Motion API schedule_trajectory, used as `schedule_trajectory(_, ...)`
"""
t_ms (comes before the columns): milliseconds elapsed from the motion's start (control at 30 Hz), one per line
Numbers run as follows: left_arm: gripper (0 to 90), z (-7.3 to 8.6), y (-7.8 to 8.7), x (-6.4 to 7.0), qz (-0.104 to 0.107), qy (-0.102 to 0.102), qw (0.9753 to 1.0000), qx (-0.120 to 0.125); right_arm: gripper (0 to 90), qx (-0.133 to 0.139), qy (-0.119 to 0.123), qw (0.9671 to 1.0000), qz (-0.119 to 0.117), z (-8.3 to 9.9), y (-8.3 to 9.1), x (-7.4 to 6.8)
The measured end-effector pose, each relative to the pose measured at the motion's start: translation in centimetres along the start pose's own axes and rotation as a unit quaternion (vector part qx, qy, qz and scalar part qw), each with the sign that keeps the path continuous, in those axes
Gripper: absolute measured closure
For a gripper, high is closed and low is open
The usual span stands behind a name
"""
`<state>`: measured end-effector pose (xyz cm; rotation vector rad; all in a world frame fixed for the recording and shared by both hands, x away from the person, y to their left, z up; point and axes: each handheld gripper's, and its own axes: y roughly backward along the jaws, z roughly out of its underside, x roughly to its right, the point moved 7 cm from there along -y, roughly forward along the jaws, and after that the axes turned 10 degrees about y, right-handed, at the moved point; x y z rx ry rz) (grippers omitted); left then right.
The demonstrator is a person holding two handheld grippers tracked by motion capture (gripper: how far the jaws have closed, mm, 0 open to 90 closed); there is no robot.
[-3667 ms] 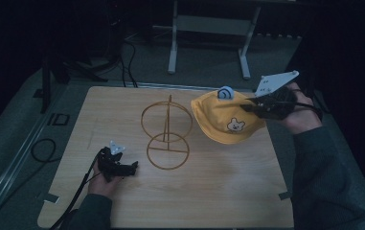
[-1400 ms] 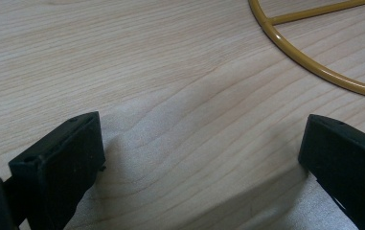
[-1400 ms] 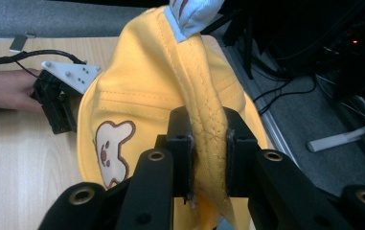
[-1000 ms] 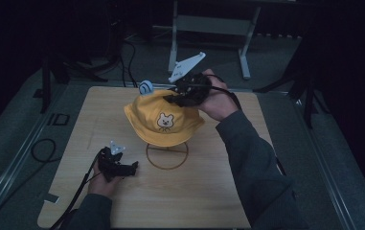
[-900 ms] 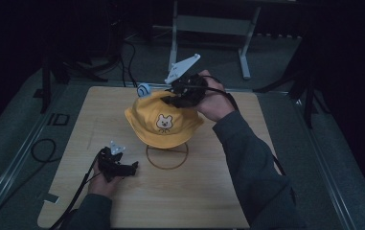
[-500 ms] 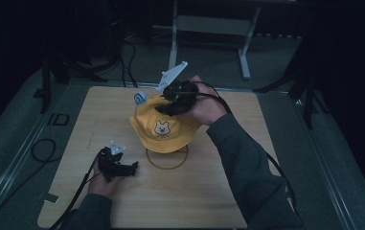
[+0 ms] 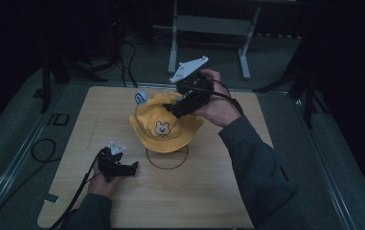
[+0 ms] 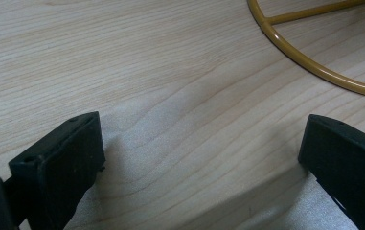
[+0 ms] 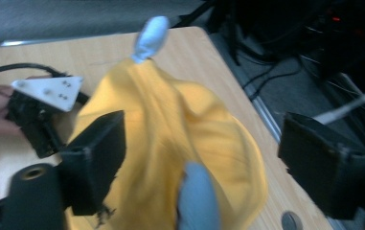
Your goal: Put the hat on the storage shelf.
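Two grippers: one in each of the person's hands, both over a pale wooden table (image 7: pixel 209 191).
Hat: a yellow bucket hat (image 7: pixel 165 125) with a little bear face on the front sat on top of a gold wire stand (image 7: pixel 166 159), covering the upper part so just the base ring showed on the table under the brim.
Hat ears: pale blue ones; one (image 7: pixel 141 97) stuck up at the far-left side of the crown in the high view.
Right gripper: the right gripper (image 7: pixel 180 106) sat at the hat's crown on the far-right side, jaws spread wide in the right gripper view with the yellow fabric bunched loose between them, nothing pinched.
Left gripper: the left gripper (image 7: pixel 125 168) lay low at the near-left of the table, jaws spread wide apart over bare wood, nothing between them, close to the stand's ring but not touching it.
Containers: the hat was the closest thing to one, mouth down over the stand, so its inside couldn't be seen.
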<state>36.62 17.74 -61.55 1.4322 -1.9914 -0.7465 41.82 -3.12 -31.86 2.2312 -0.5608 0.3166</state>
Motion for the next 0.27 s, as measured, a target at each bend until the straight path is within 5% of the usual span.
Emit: schedule_trajectory(267, 1.9, 0.0, 0.0, 0.0, 0.001, 0.0, 1.0, -0.001, 13.3, 0.011, -0.032, 0.9994, 0.004, 1.9, 1.8, 0.3)
